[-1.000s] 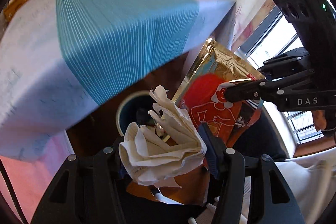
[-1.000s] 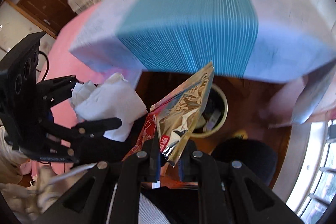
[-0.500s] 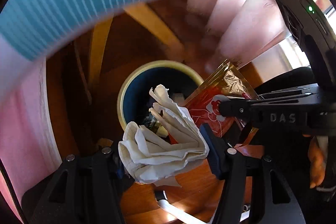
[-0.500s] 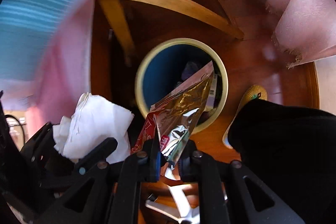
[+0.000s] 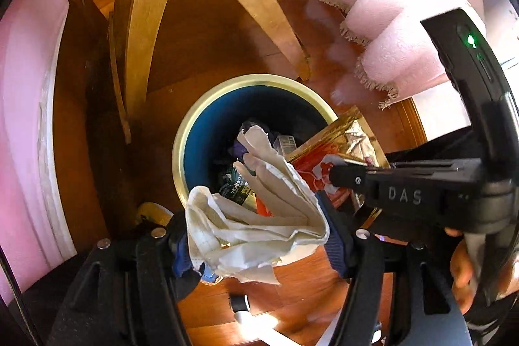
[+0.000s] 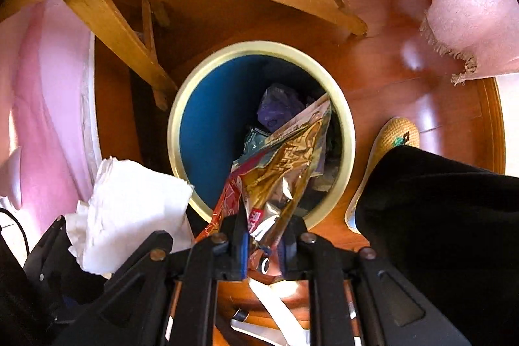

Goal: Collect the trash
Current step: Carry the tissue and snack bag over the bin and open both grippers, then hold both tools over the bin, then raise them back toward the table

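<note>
wood floor [image 6: 382, 80] | blue bin [image 6: 211, 125] btwn chair legs [image 6: 123, 31] | pink cloth [image 6: 470, 12]

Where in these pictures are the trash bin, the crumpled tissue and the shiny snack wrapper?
trash bin [image 6: 176, 132], right wrist view, on its cream rim at the left.
crumpled tissue [image 5: 259, 216], left wrist view, on its folded middle.
snack wrapper [image 6: 288, 164], right wrist view, on its gold foil face.

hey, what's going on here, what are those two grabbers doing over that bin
A person is throwing trash away with a handheld gripper in each hand. The left gripper has a crumpled white tissue between its jaws, which are opening. The right gripper has a gold and red foil snack wrapper between its jaws, which are also starting to open. Both hang above the round blue bin on the wooden floor, which already has trash inside. Neither piece has dropped in yet.
</note>
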### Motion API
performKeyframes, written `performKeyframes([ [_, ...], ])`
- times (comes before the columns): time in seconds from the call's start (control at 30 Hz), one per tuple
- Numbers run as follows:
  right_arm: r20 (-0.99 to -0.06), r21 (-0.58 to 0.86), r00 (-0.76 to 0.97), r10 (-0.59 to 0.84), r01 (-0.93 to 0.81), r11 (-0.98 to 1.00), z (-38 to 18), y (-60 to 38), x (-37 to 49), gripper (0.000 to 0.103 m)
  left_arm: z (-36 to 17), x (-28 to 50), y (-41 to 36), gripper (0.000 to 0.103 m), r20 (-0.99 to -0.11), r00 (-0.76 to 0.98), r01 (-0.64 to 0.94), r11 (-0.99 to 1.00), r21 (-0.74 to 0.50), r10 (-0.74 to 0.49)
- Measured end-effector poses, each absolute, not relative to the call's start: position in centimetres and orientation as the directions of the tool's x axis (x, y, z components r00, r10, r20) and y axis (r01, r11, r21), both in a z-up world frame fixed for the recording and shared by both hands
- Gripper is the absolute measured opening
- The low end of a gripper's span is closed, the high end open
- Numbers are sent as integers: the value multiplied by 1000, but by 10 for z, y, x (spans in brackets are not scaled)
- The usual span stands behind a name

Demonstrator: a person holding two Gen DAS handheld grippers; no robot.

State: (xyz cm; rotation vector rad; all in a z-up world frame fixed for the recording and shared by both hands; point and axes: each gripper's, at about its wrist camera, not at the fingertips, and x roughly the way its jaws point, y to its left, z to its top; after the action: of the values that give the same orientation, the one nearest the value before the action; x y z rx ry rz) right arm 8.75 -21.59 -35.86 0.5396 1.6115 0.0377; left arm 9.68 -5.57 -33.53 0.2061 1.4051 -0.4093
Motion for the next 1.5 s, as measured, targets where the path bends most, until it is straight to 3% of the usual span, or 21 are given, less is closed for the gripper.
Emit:
performKeyframes([
  [0.2, -930, 352, 18, 367, 331, 876, -360, -219, 92, 16, -347, 110, -44, 67, -982, 63, 325, 934, -150, -180],
  [0.27, -929, 353, 17, 370, 343, 871, -362, -219, 93, 24, -349, 113, -41, 70, -981, 55, 306, 938, -161, -187],
  [0.33, -931, 344, 6, 366, 352, 870, -365, -219, 94, 48, -351, 114, -42, 84, -980, 50, 301, 939, -168, -191],
  [0.4, -936, 328, 2, 351, 362, 873, -367, -220, 94, 64, -353, 114, -44, 89, -984, 54, 308, 940, -147, -171],
  [0.43, -938, 323, 2, 346, 364, 874, -368, -221, 94, 65, -353, 113, -45, 93, -984, 56, 317, 938, -142, -168],
  [1.5, -966, 253, 34, 257, 339, 906, -359, -221, 96, 65, -356, 120, -22, 94, -984, 64, 210, 966, -149, -166],
])
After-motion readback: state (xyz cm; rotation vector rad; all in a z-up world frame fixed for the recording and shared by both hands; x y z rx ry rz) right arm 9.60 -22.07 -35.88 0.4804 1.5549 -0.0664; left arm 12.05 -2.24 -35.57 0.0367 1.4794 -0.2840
